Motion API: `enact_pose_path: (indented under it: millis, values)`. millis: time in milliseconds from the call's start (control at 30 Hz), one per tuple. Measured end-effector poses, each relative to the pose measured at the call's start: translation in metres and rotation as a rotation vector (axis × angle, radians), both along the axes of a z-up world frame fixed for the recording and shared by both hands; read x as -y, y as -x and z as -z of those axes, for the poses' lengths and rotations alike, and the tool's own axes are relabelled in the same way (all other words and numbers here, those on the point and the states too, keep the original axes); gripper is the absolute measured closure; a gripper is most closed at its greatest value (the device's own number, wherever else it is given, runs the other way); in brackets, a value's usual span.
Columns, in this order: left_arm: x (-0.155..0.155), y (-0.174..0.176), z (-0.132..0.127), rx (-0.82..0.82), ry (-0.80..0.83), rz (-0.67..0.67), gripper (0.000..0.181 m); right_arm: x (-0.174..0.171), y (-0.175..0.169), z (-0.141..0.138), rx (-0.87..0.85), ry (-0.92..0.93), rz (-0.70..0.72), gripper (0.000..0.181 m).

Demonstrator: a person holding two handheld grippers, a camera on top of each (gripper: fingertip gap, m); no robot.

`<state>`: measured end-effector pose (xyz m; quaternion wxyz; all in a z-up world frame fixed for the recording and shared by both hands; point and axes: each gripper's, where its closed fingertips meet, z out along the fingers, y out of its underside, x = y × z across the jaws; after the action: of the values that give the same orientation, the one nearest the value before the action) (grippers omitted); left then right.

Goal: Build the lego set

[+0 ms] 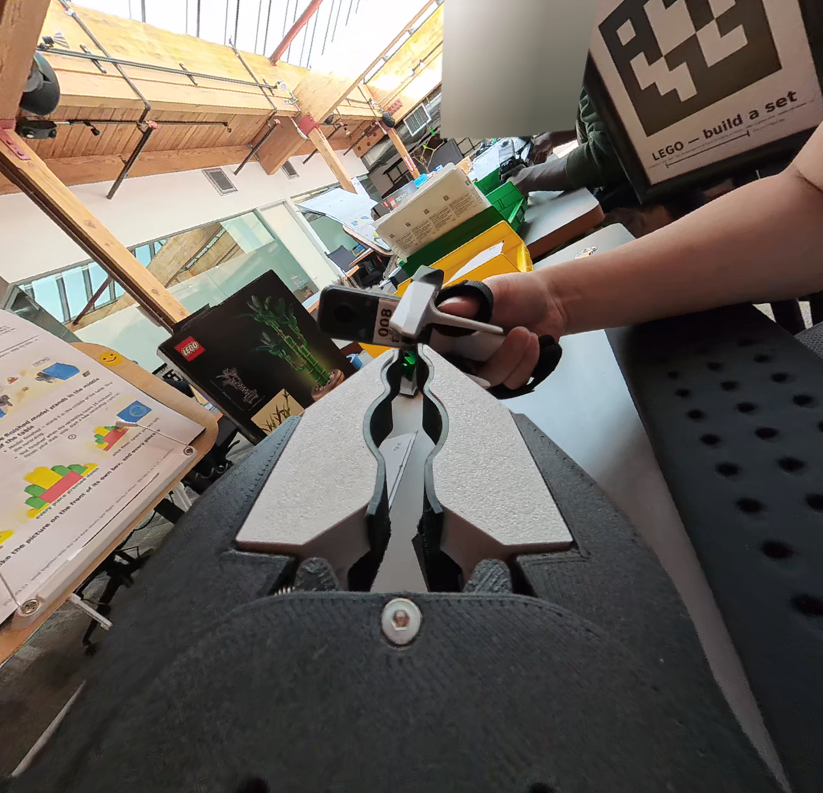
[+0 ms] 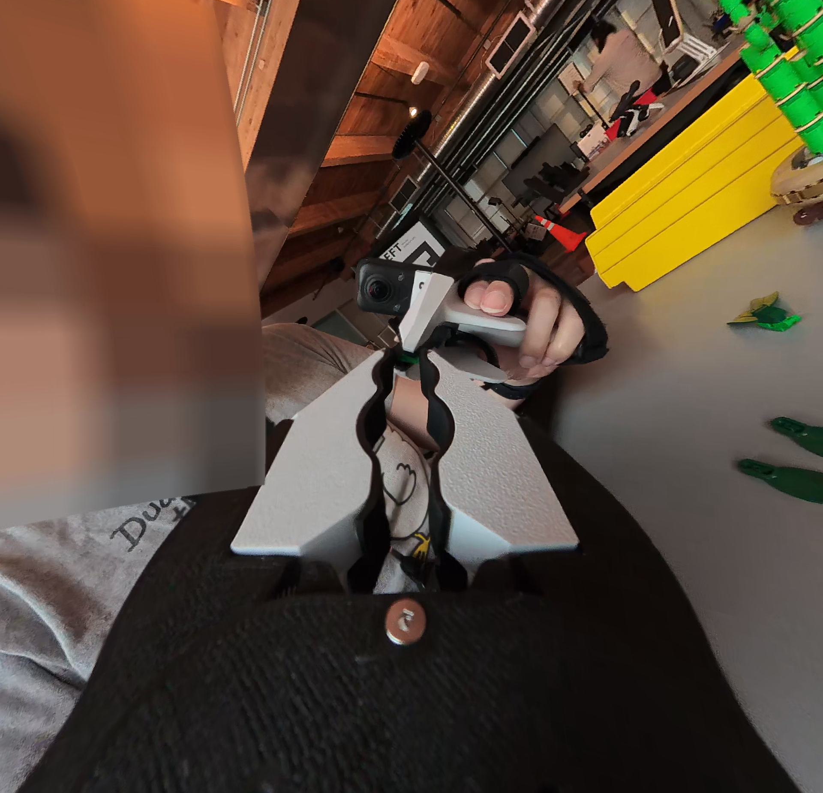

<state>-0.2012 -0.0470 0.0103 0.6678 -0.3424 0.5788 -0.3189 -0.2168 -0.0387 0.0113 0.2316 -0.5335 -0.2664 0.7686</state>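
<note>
My two grippers meet tip to tip above the grey table (image 2: 668, 393). In the left wrist view my left gripper (image 1: 407, 363) is closed down on a small green Lego piece (image 1: 408, 364) at its tips. The right gripper's body (image 1: 409, 315), held by a hand (image 1: 512, 326), faces it directly. In the right wrist view my right gripper (image 2: 406, 360) is pinched on a small green piece (image 2: 406, 359), with the left gripper's body (image 2: 423, 308) straight ahead. I cannot tell whether it is one piece or two joined. Most of it is hidden by the fingertips.
A partly built green bamboo model (image 2: 792, 59) stands at the far right beside a yellow bin (image 2: 690, 183). Green leaf pieces (image 2: 797, 437) and a green-yellow cluster (image 2: 766, 315) lie on the table. A Lego box (image 1: 258, 353), an instruction sheet (image 1: 67, 460) and a perforated dark chair (image 1: 735, 460) flank me. The grippers are tip to tip, or close to it.
</note>
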Motion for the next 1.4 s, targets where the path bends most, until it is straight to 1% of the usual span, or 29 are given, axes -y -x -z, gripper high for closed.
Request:
enact_pose_path:
  millis: [33, 267, 500, 567, 633, 800, 933, 1033, 1400]
  values:
    - [0.001, 0.0, -0.001, 0.002, 0.005, 0.007, 0.178, 0.0, 0.0, 0.001, 0.004, 0.005, -0.005, 0.175]
    - [0.002, 0.0, 0.003, -0.023, 0.01, 0.02, 0.178, 0.002, 0.0, 0.005, 0.031, 0.009, -0.018, 0.173]
    - [-0.002, -0.002, 0.008, -0.051, 0.003, -0.003, 0.178, -0.002, 0.001, 0.01, 0.075, -0.006, 0.02, 0.175]
    - [-0.005, -0.001, 0.009, -0.053, 0.009, -0.013, 0.175, -0.003, 0.001, 0.011, 0.085, -0.006, 0.025, 0.175]
    - [-0.007, 0.0, 0.007, -0.043, 0.013, -0.027, 0.17, -0.004, 0.0, 0.009, 0.067, 0.013, 0.019, 0.175]
    - [-0.007, 0.002, 0.002, -0.019, 0.007, -0.028, 0.17, -0.002, 0.0, 0.0, -0.025, 0.07, -0.02, 0.175]
    - [-0.004, 0.002, -0.002, 0.003, -0.006, -0.018, 0.169, 0.002, 0.005, 0.0, -0.03, 0.051, -0.033, 0.175]
    - [0.001, 0.002, -0.001, -0.001, -0.032, -0.006, 0.174, 0.005, 0.005, -0.001, -0.034, 0.041, -0.045, 0.175]
    - [0.004, 0.002, -0.001, -0.014, -0.095, -0.024, 0.175, 0.008, 0.005, 0.0, -0.024, 0.007, -0.055, 0.175]
